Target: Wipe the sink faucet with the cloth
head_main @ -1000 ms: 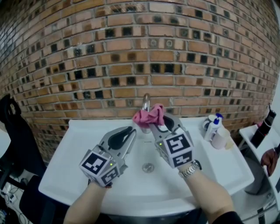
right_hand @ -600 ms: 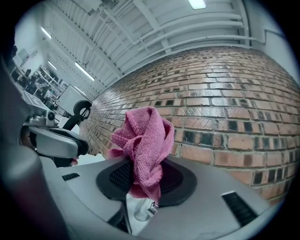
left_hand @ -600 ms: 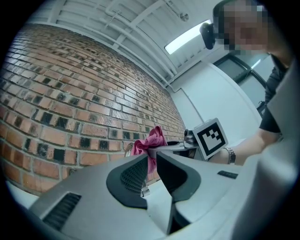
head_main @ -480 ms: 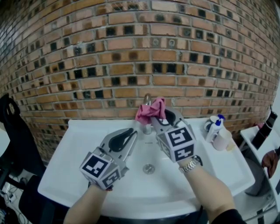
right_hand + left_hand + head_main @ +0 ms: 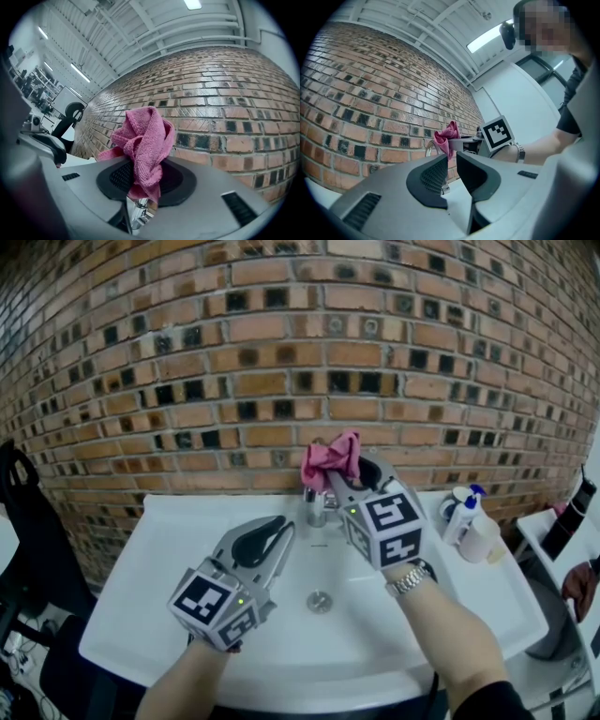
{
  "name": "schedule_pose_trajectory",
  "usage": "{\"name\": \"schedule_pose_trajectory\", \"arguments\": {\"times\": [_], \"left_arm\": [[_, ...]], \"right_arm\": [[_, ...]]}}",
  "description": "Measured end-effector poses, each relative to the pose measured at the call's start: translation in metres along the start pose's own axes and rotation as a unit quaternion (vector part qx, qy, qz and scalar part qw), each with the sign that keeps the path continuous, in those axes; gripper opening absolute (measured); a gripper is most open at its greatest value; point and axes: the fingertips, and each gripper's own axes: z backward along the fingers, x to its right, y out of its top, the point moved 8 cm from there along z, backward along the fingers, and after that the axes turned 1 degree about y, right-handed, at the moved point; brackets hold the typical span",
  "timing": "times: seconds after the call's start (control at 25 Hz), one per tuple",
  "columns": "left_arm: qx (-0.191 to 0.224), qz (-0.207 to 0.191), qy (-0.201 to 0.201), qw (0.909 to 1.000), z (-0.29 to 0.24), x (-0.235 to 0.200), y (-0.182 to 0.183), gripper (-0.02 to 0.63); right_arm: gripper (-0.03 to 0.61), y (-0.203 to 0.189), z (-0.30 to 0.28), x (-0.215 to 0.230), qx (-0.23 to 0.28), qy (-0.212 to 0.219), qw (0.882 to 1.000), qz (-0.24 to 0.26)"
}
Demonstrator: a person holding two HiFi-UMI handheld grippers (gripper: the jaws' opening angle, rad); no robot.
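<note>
A chrome faucet (image 5: 315, 507) stands at the back of the white sink (image 5: 178, 615), against the brick wall. My right gripper (image 5: 343, 471) is shut on a crumpled pink cloth (image 5: 330, 457) and holds it just above the faucet's top; whether the two touch I cannot tell. In the right gripper view the cloth (image 5: 145, 140) bulges out of the jaws, and the chrome faucet (image 5: 137, 212) shows below it. My left gripper (image 5: 284, 524) hovers over the basin to the left of the faucet, its jaws almost together with nothing between them. From there the cloth (image 5: 446, 136) is seen ahead.
A drain (image 5: 319, 601) lies in the basin's middle. A white pump bottle (image 5: 457, 514) and a pale cup (image 5: 474, 536) stand on the sink's right rim. A black chair (image 5: 23, 521) is at the far left, and a dark bottle (image 5: 567, 517) at the far right.
My right gripper has risen with the pink cloth and moved toward the wall, from beside the faucet's top to above it. The left gripper has stayed where it was.
</note>
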Motion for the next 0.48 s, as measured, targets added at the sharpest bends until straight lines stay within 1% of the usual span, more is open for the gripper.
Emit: {"name": "schedule_pose_trajectory", "arguments": {"times": [0.48], "left_arm": [[-0.014,0.004,0.003,0.9999,-0.002,-0.004,-0.005,0.069]], "right_arm": [[0.112,-0.006,-0.024,0.024,0.004,-0.002,0.999,-0.032]]}}
